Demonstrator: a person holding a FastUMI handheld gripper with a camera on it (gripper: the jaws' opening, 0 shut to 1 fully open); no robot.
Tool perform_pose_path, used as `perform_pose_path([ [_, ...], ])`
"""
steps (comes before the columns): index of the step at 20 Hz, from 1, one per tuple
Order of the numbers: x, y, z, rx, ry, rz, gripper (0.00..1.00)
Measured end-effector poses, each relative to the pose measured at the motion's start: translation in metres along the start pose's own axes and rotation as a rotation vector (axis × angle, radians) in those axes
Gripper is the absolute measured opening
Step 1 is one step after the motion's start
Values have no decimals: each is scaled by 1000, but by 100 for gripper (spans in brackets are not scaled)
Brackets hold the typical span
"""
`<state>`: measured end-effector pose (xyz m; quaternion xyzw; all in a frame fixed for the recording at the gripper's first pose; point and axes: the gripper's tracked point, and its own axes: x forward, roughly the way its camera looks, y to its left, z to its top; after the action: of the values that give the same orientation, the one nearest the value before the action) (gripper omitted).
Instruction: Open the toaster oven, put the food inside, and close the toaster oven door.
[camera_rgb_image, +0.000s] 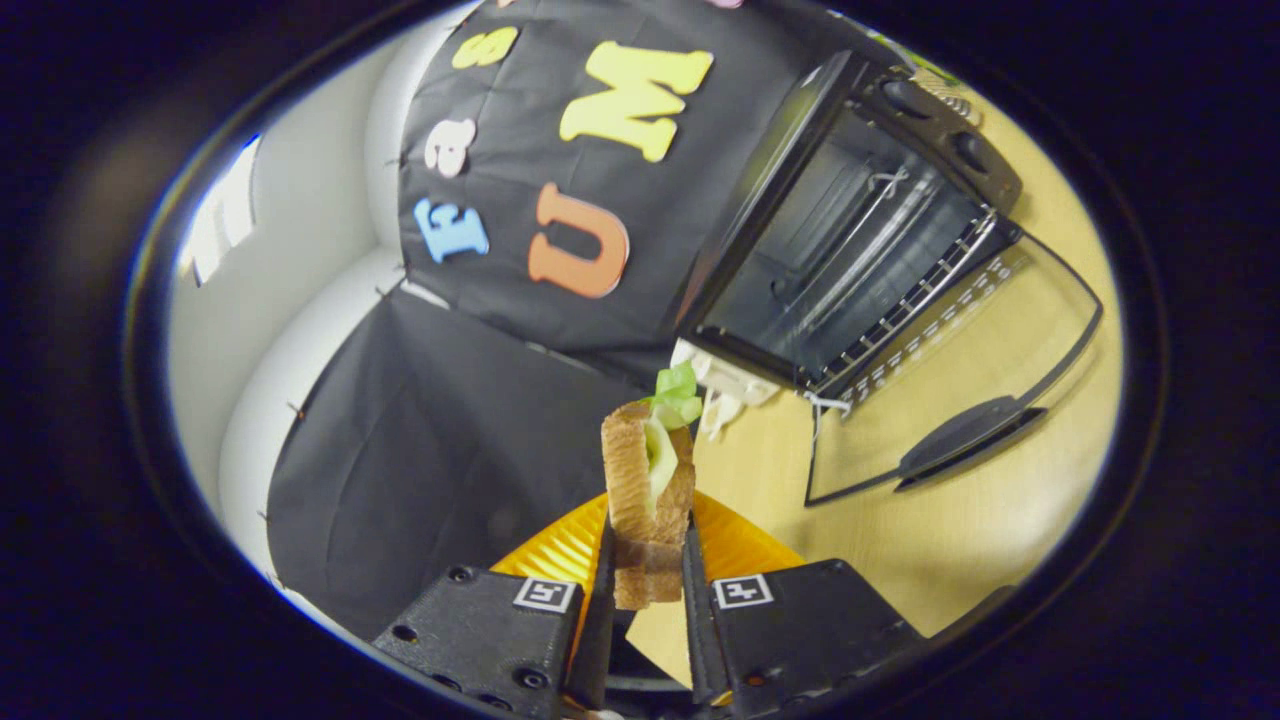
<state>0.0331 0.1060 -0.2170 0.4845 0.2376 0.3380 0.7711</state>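
Observation:
A sandwich (648, 490) of brown bread with green lettuce stands between my two fingers, and my gripper (647, 570) is shut on its lower part. It is lifted above an orange plate (735, 545) lying just behind the fingers on the wooden table (960, 520). Beyond and to the right stands the black toaster oven (850, 240), its glass door (960, 380) folded down flat onto the table, with the handle (965, 435) at the door's near edge. The wire rack (915, 295) shows inside the dark cavity. The whole view is tilted.
A white crumpled thing (725, 385) lies by the oven's near corner, just beyond the sandwich. Black cloth (440, 440) hangs as the booth's wall left of the oven, with a white wall (300, 260) further left. Control knobs (940, 125) sit on the oven's far side.

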Motion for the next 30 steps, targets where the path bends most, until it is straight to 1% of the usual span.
perform_pose_path([
  [1,0,-9,12,-1,-62,-28,36],
  [2,0,-18,19,-11,-104,-59,36],
  [3,1,-22,24,-17,-128,-72,36],
  [6,11,-29,40,-7,-164,-81,36],
  [9,33,-64,48,38,-172,-173,37],
  [11,47,-81,58,88,-192,-196,37],
  [14,53,-96,100,175,-311,-195,37],
  [17,60,-125,140,238,-434,-255,36],
  [20,76,-142,169,276,-508,-277,37],
  [23,92,-148,176,269,-534,-315,37],
  [26,101,-144,179,304,-544,-337,37],
  [27,104,-147,176,289,-535,-364,37],
  [28,105,-146,177,265,-549,-370,37],
  [30,109,-147,174,206,-523,-400,38],
])
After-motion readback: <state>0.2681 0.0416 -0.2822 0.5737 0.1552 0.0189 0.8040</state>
